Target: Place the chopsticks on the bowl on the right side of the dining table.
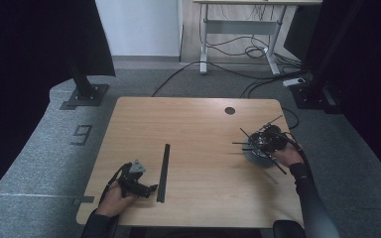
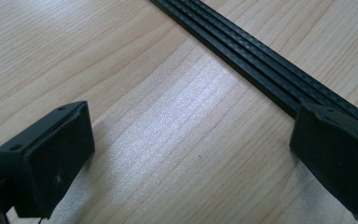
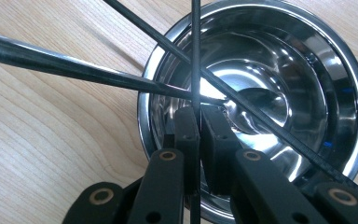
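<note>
A bundle of long black rods [image 1: 163,172] lies flat on the wooden table [image 1: 198,119], left of centre. My left gripper [image 1: 150,189] rests just left of its near end, open; in the left gripper view the rods [image 2: 242,51] run diagonally past the right jaw, and bare wood lies between the jaws of my left gripper [image 2: 191,154]. My right gripper [image 1: 265,141] hovers over a steel bowl [image 1: 254,156] at the table's right. That right gripper [image 3: 199,135] is shut on one thin black rod [image 3: 196,46]. Two more rods [image 3: 270,126] lie across the bowl's rim [image 3: 354,93].
A round cable hole [image 1: 229,110] sits near the table's far edge. Beyond the table stand a white-legged desk [image 1: 243,25] with floor cables [image 1: 218,67] and black stands at both sides. Rod ends [image 1: 278,166] stick out around the bowl.
</note>
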Demonstrator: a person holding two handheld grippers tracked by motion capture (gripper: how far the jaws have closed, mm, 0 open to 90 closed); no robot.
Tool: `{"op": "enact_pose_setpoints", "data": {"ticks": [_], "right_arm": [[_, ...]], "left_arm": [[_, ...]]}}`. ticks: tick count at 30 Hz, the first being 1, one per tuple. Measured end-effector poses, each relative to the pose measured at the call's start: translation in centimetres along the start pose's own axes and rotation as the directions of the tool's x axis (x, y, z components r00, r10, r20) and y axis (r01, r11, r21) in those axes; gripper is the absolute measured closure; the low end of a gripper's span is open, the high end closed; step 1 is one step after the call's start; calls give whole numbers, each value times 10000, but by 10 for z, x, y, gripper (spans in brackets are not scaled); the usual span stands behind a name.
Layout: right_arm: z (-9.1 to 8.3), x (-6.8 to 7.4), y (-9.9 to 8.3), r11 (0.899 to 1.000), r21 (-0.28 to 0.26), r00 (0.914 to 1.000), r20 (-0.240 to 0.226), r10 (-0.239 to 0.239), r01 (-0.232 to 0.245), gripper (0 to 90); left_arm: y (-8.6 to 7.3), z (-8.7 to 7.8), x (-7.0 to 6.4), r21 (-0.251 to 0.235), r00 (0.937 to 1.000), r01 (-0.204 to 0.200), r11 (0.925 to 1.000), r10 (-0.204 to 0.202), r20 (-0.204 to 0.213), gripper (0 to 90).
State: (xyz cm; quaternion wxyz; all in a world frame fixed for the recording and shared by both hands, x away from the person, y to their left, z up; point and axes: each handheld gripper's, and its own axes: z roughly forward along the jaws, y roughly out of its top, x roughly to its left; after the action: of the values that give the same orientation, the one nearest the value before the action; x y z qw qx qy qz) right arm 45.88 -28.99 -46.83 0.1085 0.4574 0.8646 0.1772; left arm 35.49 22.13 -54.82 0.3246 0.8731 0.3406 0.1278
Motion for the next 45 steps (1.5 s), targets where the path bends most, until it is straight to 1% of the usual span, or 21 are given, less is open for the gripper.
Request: {"op": "enact_pose_setpoints", "data": {"ticks": [3,4,5,9,12,13,14,15,16,17,20,23,27,28,29,30,31,34,37,40,45], "right_arm": [[-4,-2,-3,9992,-351,9997,-79,212,-215,781],[-7,-2,-4,9976,-594,9994,-59,354,-356,710],[-8,-3,-5,9967,-702,9992,-43,408,-410,676],[-16,-2,-10,9907,-1246,9980,260,577,-540,486],[-20,-2,-16,9818,-1717,9918,833,964,-810,340],[-21,-2,-18,9785,-1851,9890,983,1102,-906,309],[-21,-2,-18,9785,-1851,9890,983,1102,-906,309],[-21,-3,-20,9748,-2004,9871,1046,1208,-981,278],[-22,-3,-23,9664,-2307,9844,1057,1406,-1132,189],[-22,-4,-26,9594,-2514,9826,996,1570,-1278,151],[-23,-5,-34,9355,-3152,9738,1050,2018,-1599,112],[-23,-4,-41,9200,-3490,9658,1166,2315,-1784,8],[-17,-5,-53,8984,-3866,9523,1295,2764,-2082,0],[-15,-6,-54,9003,-3807,9511,1329,2789,-2108,0],[-13,-6,-56,9095,-3606,9491,1518,2759,-2067,0],[-12,-6,-57,9135,-3531,9446,1760,2771,-2022,0],[-11,-6,-59,9120,-3564,9412,1859,2821,-2030,0],[-9,-6,-62,9101,-3548,9436,1658,2867,-2142,0],[-7,-6,-67,9056,-3612,9403,1660,2972,-2225,0],[-5,-7,-70,9093,-3496,9383,1730,2993,-2256,0],[-2,-10,-74,9153,-3349,9413,1691,2920,-2238,0]], "left_arm": [[0,0,0,1,10000,-2,10000,2,1,0],[0,0,0,1,10000,-3,10000,3,2,0],[0,0,0,3,10000,-5,10000,5,1,0],[0,0,0,4,10000,-6,10000,6,-1,0],[0,0,0,5,10000,-5,10000,5,1,0],[0,0,0,3,10000,-3,10000,3,0,0],[0,0,0,3,10000,-3,10000,3,0,0],[0,0,0,-1,10000,-5,10000,5,1,0],[0,0,0,5,10000,-7,10000,7,1,0],[0,0,0,-1,10000,-6,10000,6,1,0],[0,0,0,-2,10000,-7,10000,7,1,0],[0,0,0,0,10000,3,10000,-3,-2,0],[0,0,0,3,10000,-2,10000,2,1,0],[0,0,0,1,10000,-1,10000,1,0,0],[0,0,0,3,10000,-1,10000,1,1,0],[0,0,0,2,10000,-1,10000,1,0,0],[0,0,0,2,10000,0,10000,0,1,0],[0,0,0,3,10000,0,10000,0,0,0],[0,0,0,2,10000,-1,10000,1,1,0],[0,0,0,0,10000,-2,10000,2,0,0],[0,0,0,-2,10000,-1,10000,1,0,0]]}}
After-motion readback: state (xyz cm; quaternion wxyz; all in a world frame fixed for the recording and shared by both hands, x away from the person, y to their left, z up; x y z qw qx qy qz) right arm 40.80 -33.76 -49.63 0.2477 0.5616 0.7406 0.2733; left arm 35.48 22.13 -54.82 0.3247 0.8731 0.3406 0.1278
